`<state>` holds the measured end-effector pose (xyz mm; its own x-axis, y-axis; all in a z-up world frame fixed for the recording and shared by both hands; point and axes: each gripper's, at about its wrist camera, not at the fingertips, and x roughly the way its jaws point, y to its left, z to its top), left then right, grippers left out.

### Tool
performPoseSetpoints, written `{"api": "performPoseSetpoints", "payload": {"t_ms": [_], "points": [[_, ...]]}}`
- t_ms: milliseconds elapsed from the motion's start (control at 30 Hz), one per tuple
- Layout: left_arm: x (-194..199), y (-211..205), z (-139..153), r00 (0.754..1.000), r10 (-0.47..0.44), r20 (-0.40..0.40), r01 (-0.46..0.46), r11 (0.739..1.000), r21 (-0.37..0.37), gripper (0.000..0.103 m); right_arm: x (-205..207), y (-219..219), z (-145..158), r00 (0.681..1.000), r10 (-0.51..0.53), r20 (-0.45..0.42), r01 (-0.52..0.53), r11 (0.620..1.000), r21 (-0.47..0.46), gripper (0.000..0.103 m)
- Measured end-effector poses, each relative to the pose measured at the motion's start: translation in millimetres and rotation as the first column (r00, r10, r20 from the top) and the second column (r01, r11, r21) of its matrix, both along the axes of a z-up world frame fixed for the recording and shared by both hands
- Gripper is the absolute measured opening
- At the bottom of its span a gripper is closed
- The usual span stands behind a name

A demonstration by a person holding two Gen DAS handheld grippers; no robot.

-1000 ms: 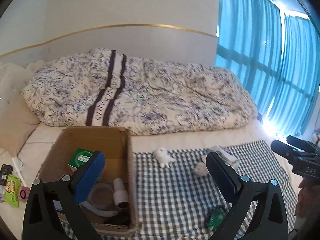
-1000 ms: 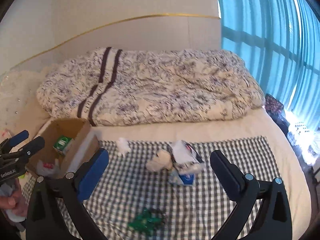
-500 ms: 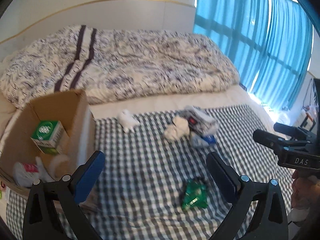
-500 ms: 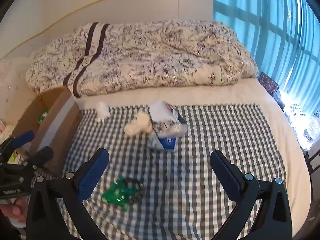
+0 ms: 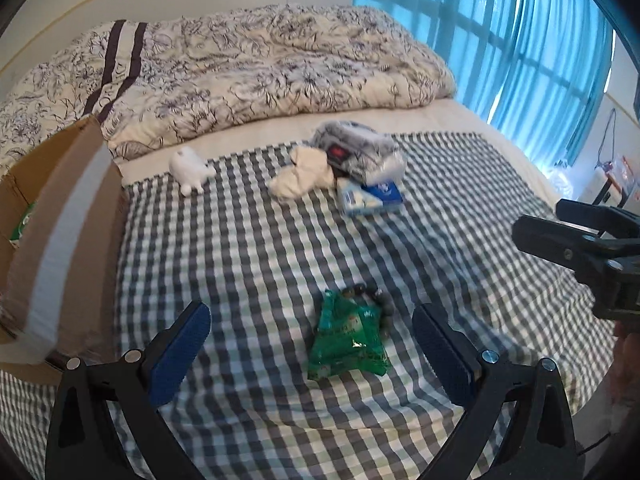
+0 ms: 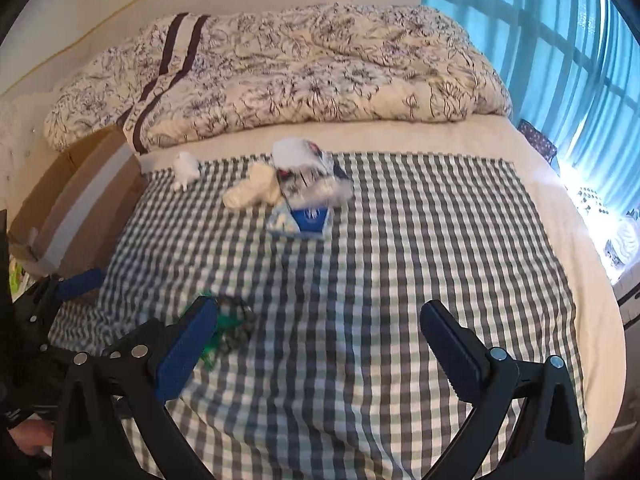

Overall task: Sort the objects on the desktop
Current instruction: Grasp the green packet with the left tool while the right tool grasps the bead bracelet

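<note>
1. Nearest us, the left gripper [image 5: 310, 348] stood wide open and held nothing, its blue pads on either side of the green packet [image 5: 347, 338] at the lower centre of the left wrist frame.
2. We judged the dark bead bracelet [image 5: 374, 298] touching the packet's far edge could be dragged along or knocked off by a careless close.
3. The thin, crinkly packet might slip out if we pinched only a corner.
4. The right gripper [image 6: 318, 346] was likewise wide open and empty, above bare checked cloth [image 6: 400, 248].
5. Farther up, the white toy [image 5: 190, 168], cream bundle [image 5: 302, 176], plastic pack [image 5: 356, 154] and blue packet [image 5: 370, 196] lay clustered.
6. The cardboard box [image 5: 60, 216] waited at the left edge.
</note>
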<state>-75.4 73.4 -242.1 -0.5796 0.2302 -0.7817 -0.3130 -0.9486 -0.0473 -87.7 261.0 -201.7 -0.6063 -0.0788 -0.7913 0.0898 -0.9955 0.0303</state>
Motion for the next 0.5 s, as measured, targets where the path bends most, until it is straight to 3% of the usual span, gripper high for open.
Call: {"api": "performPoseSetpoints", "payload": {"t_ms": [333, 433, 500], "points": [[-4.5, 14.6, -36.2, 0.996, -0.002, 0.09, 0.003, 1.0, -0.004, 0.099, 9.9, 2.3, -17.3, 0.999, 0.034, 0.03, -0.034, 0.999, 0.016, 0.102], [-6.7, 16.0, -48.3, 0.994, -0.003, 0.111, 0.003, 1.0, -0.002, 0.086, 12.0, 0.2, -20.6, 0.999, 0.04, 0.03, -0.041, 0.999, 0.031, 0.102], [-10.0, 16.1, -56.6, 0.99, -0.001, 0.138, 0.001, 1.0, 0.003, 0.069, 13.2, -2.9, -22.7, 0.999, 0.045, 0.029, -0.046, 0.997, 0.055, 0.102]]}}
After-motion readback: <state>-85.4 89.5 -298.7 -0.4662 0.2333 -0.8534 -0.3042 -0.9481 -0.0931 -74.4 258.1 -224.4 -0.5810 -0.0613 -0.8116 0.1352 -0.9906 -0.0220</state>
